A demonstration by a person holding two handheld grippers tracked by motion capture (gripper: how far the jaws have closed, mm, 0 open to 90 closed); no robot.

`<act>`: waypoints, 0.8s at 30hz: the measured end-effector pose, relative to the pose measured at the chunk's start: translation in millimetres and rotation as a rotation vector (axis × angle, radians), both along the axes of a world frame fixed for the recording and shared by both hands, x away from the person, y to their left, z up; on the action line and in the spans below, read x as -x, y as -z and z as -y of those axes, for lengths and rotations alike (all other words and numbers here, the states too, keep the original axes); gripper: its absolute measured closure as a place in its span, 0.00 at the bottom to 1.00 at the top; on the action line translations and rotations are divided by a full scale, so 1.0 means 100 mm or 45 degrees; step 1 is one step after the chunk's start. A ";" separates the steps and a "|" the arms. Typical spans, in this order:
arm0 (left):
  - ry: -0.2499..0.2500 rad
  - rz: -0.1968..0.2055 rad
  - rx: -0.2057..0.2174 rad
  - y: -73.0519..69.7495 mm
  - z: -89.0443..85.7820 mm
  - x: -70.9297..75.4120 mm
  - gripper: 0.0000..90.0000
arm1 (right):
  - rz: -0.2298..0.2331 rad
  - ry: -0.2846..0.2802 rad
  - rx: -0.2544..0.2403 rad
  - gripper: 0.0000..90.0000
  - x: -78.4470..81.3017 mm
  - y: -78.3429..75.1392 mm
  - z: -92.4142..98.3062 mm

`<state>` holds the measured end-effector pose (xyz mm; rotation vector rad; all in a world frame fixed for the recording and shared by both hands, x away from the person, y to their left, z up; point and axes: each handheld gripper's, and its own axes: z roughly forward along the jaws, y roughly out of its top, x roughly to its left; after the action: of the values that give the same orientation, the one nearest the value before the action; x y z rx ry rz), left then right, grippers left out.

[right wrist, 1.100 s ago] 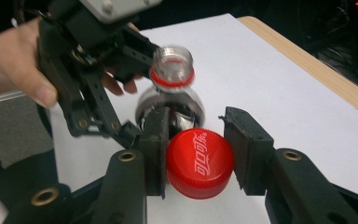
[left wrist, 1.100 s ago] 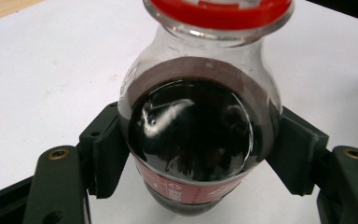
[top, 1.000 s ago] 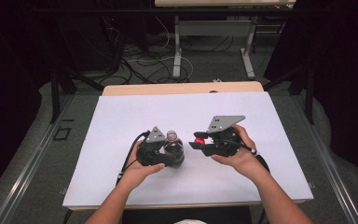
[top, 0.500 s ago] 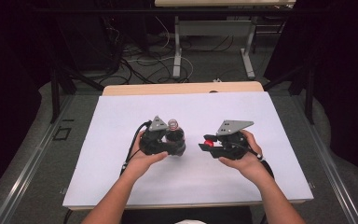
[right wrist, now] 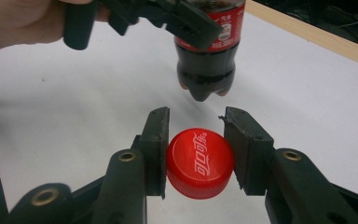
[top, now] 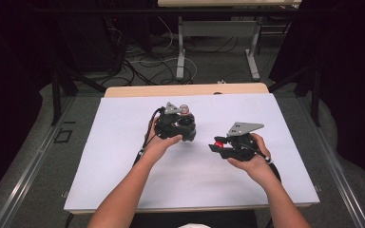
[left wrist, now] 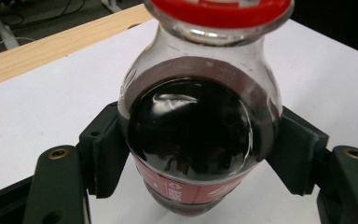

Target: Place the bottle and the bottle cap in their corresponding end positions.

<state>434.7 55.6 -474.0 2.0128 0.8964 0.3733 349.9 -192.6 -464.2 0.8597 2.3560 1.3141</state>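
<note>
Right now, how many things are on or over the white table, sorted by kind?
Clear plastic cola bottles with dark drink and a red label: 1
Round red plastic bottle caps: 1
Black two-jaw grippers: 2, the left gripper shut on the bottle, the right gripper shut on the cap
Total: 4

The bottle (left wrist: 191, 135) is clear, glossy plastic over dark liquid; its cap (right wrist: 200, 163) is smooth red plastic with a ribbed edge. Both grippers' pads (right wrist: 156, 149) look matt black – finely ridged. At 12 o'clock, the table (top: 123, 156) shows a pale wood edge – its white cover matt.
</note>
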 end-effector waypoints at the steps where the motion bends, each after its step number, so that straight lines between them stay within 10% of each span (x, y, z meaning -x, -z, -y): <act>1: 0.000 -0.010 -0.011 0.02 0.01 -0.03 0.33 | -0.007 -0.001 0.001 0.68 0.00 0.00 0.00; 24: -0.067 -0.043 -0.049 0.15 0.18 -0.35 0.33 | -0.018 0.008 0.000 0.68 -0.04 0.06 0.02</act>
<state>469.9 37.6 -489.5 2.0393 0.9710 0.3894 353.9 -194.8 -469.8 0.8785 2.3618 1.3096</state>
